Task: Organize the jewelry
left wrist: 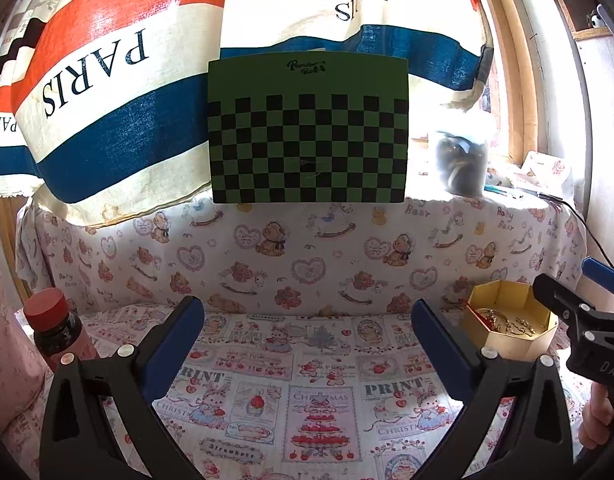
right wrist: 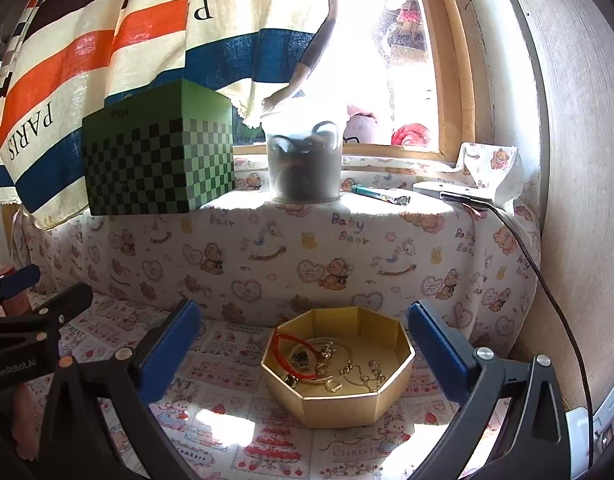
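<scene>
A gold octagonal box (right wrist: 347, 404) sits on the patterned cloth straight ahead of my right gripper (right wrist: 305, 340). Inside it lie a red cord bracelet (right wrist: 281, 346), gold chains (right wrist: 363, 372) and small gold pieces. The right gripper's blue pads stand wide open either side of the box, not touching it. My left gripper (left wrist: 307, 334) is also wide open over bare cloth with nothing between its fingers. In the left wrist view the gold box (left wrist: 511, 330) lies to the right, with the right gripper (left wrist: 579, 300) beside it.
A green checkered box (right wrist: 159, 160) and a clear plastic jar (right wrist: 305, 164) stand on the raised cloth-covered ledge behind. A red-capped bottle (left wrist: 53, 328) stands at the left. A pen (right wrist: 381, 196), a flat device with a black cable (right wrist: 547, 280) and a window lie at the right.
</scene>
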Available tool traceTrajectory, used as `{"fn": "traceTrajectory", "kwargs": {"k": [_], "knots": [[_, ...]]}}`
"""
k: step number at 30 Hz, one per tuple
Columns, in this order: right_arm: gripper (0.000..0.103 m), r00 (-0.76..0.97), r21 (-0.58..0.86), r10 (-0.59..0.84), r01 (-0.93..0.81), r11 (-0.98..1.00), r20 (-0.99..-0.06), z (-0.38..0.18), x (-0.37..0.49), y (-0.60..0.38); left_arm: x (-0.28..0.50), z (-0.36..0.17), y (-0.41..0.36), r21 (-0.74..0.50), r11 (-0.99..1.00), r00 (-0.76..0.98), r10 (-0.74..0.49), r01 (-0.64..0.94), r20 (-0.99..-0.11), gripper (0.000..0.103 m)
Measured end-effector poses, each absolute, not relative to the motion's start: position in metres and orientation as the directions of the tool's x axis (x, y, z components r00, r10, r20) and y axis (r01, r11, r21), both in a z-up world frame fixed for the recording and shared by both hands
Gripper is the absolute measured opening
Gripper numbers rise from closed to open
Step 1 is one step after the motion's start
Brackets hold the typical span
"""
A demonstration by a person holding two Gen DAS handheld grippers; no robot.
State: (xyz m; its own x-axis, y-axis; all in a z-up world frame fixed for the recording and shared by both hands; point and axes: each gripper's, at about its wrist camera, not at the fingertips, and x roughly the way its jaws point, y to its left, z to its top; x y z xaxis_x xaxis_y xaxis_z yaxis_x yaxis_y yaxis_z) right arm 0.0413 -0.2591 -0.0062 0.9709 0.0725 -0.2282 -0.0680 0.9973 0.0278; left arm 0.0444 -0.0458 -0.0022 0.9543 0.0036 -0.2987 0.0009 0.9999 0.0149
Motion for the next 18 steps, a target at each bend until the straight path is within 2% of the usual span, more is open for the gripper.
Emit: {"fn": "traceTrajectory", "kwargs": {"k": [4,18], "knots": [[0.103,0.971,0.021,0.073,-0.07,0.997,-0.227,-0.0057,0.0405,-0.2576,0.0389,-0.0008,-0.0476,0.023,1.0,0.962,0.001,0.006,-0.273,0.103],[0.103,0.973,0.039,0.05,-0.042,0.998,-0.225,-0.0059,0.0394,-0.2627,0.0415,-0.0015,-0.0431,0.013,0.999,0.958,0.032,-0.03,-0.286,0.103]]}}
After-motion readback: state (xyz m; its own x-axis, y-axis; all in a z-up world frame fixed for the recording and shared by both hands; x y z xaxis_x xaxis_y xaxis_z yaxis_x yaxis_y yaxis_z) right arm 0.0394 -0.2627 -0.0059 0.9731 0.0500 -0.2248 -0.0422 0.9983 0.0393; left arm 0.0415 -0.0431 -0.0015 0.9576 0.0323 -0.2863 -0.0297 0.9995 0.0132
